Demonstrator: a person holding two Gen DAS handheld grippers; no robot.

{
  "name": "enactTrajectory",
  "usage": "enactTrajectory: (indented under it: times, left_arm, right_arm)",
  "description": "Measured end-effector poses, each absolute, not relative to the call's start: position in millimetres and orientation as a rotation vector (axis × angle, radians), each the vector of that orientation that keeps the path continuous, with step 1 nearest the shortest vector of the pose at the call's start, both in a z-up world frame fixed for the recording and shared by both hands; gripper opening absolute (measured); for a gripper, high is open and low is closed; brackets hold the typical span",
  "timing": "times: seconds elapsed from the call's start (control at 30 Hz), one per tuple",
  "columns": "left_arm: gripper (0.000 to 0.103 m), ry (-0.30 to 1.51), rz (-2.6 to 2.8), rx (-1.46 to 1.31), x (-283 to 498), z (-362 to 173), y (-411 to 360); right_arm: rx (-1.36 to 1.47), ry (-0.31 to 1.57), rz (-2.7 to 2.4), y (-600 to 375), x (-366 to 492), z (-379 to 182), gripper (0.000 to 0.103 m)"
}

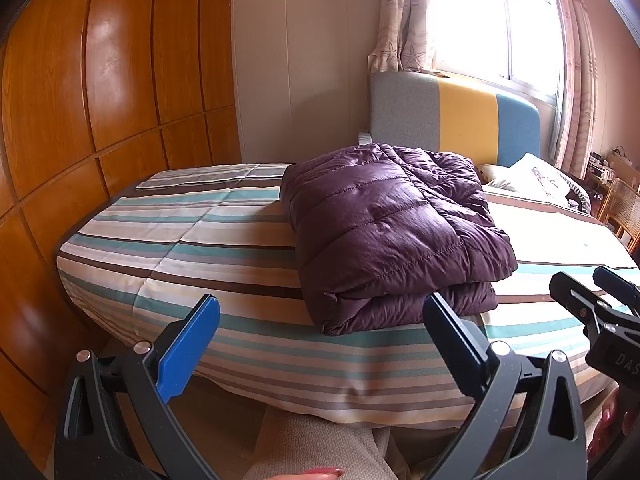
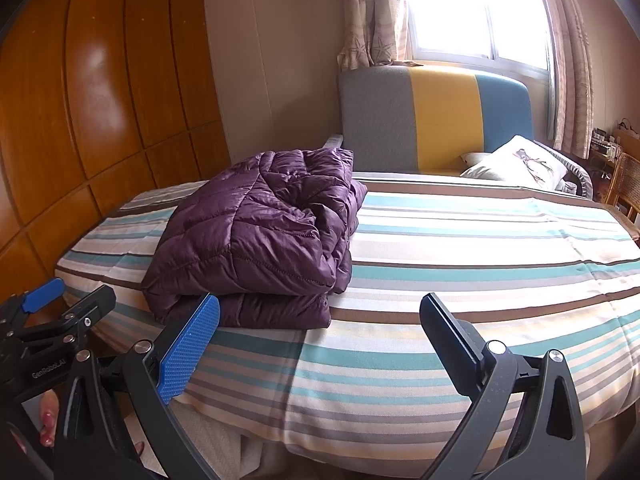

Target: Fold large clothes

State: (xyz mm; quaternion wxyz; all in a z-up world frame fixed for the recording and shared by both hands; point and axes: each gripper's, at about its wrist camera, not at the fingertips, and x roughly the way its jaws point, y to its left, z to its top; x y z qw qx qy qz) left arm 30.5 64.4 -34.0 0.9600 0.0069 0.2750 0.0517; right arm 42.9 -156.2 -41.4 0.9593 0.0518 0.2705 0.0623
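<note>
Your purple puffer jacket (image 1: 392, 232) lies folded in a thick bundle on the striped bed (image 2: 460, 248), near its front edge. Your left tongs (image 1: 320, 344) and right tongs (image 2: 320, 340) both hang released, gripping nothing.

Jacket (image 1: 396, 224) quilted purple cloth, slick sheen, puffy and stitched. Bedspread (image 2: 460, 248) striped woven cloth, matt. Wardrobe (image 1: 100, 80) varnished wood, glossy with glare. Headboard (image 2: 432, 116) matt fabric panels. Curtains (image 1: 400, 20) thin printed cloth. Left gripper (image 1: 320, 348) matt black plastic arms, shiny metal rivets; right gripper's (image 2: 320, 348) blue pad (image 2: 188, 348) finely dimpled, rough.
</note>
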Motion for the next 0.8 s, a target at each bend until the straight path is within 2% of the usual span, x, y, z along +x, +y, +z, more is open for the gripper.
enactTrajectory:
  times: [0.8]
  left_arm:
    - [0.101, 0.584, 0.102, 0.011, 36.9, -41.3, 68.4]
  right_arm:
    - [0.119, 0.580, 0.131, -157.1, 47.5, -47.3, 0.100]
